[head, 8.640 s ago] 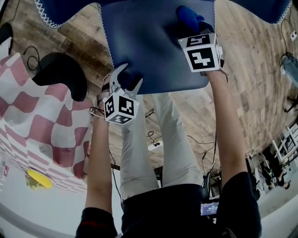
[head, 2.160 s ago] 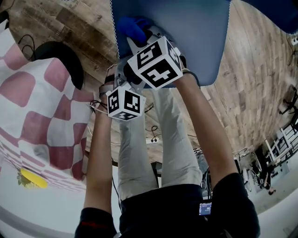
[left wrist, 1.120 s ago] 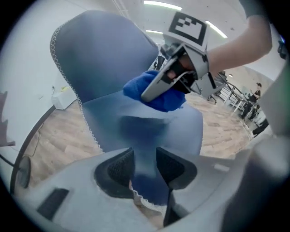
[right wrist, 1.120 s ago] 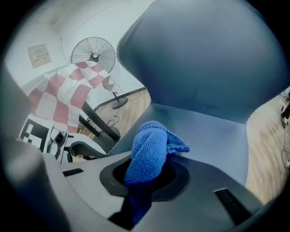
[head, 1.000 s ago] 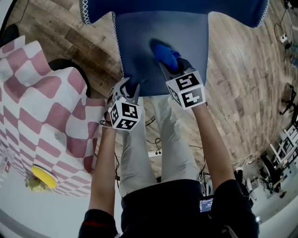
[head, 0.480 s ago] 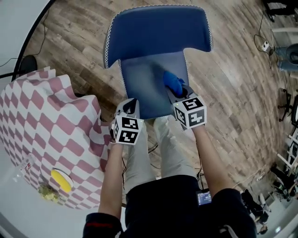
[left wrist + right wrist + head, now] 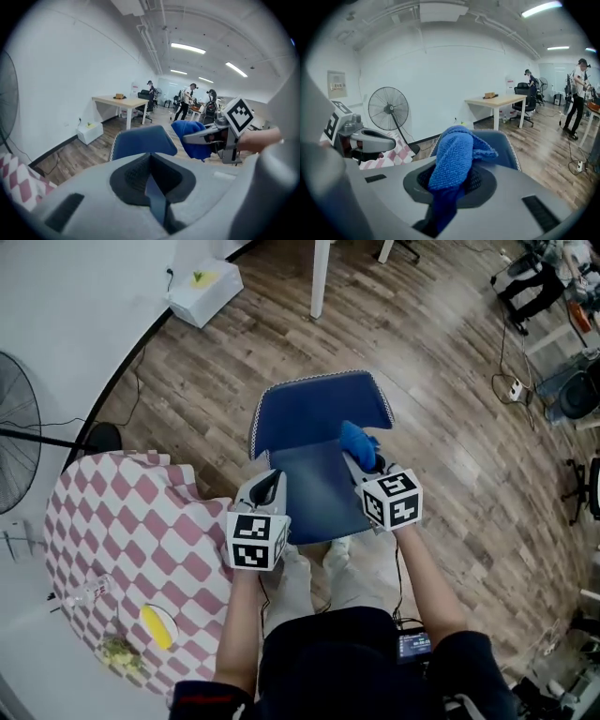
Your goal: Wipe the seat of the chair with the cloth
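At the near edge a person's pale trousers (image 7: 349, 579) are seen from above, with both forearms stretched out ahead. The left claw (image 7: 268, 482) is closed, its jaws pressed together with nothing caught between them, and in the head view it is held over the near left corner of the seat (image 7: 323, 498) of the blue chair (image 7: 305, 442). To the right, apart from it, the right claw (image 7: 364, 463) is clamped on the cloth (image 7: 356, 441), a bunched blue towelling cloth. Its lower end is gripped between the jaws and its upper end stands out beyond the fingertips. The cloth is carried in the air, not laid on the seat: in the left gripper view it is seen to the right of the backrest (image 7: 317, 407) and about level with its top. White stitching is run along the backrest's edge, and the chair is stood on a wood-plank floor (image 7: 450, 418). At the near left a table (image 7: 112, 521) is draped in pink-and-white checks, and a yellow thing (image 7: 157, 626) is laid near its near edge. Beyond that table a standing fan (image 7: 388, 108) is placed by the white wall. Farther off, a white box (image 7: 201, 292) is set against the wall, a pale table (image 7: 119, 101) is stood past it, and people (image 7: 575, 96) can be made out at the far end of the room
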